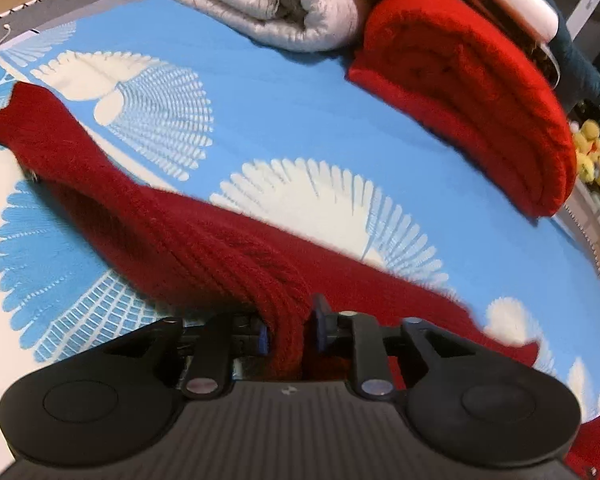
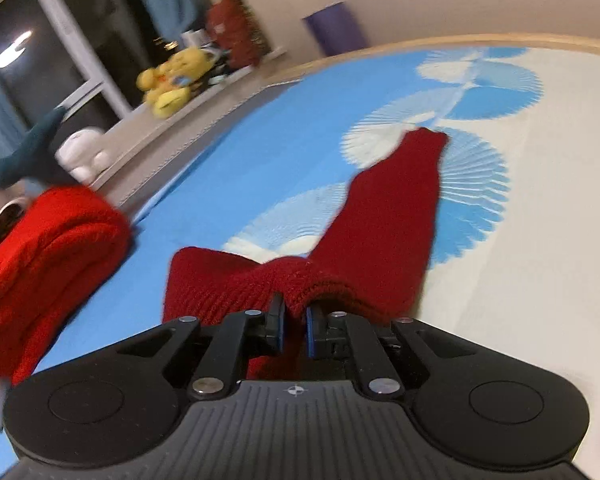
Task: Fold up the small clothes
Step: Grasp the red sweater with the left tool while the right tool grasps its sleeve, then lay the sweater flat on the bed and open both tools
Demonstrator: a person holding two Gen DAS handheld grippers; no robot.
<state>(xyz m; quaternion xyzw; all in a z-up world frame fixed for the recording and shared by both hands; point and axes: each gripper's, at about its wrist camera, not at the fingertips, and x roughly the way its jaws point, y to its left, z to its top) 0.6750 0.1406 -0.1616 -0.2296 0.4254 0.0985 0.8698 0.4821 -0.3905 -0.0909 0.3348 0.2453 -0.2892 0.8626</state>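
Left wrist view
Left gripper [image 1: 287, 334]: pinched on a bunched fold of the dark red knit [image 1: 172, 220]
Knit: trails far left across the blue patterned sheet [image 1: 300, 112]
Far right: folded red sweater [image 1: 472, 92], grey quilt [image 1: 268, 4] beside it

Right wrist view
Right gripper [image 2: 294, 330]: clamped narrow on the knit's [image 2: 388, 216] near edge
Left: red sweater [image 2: 48, 256]

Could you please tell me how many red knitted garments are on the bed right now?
2: a dark red one stretched across the sheet, pinched by both grippers, and a brighter red one folded near the bed's edge. Others may be out of view.
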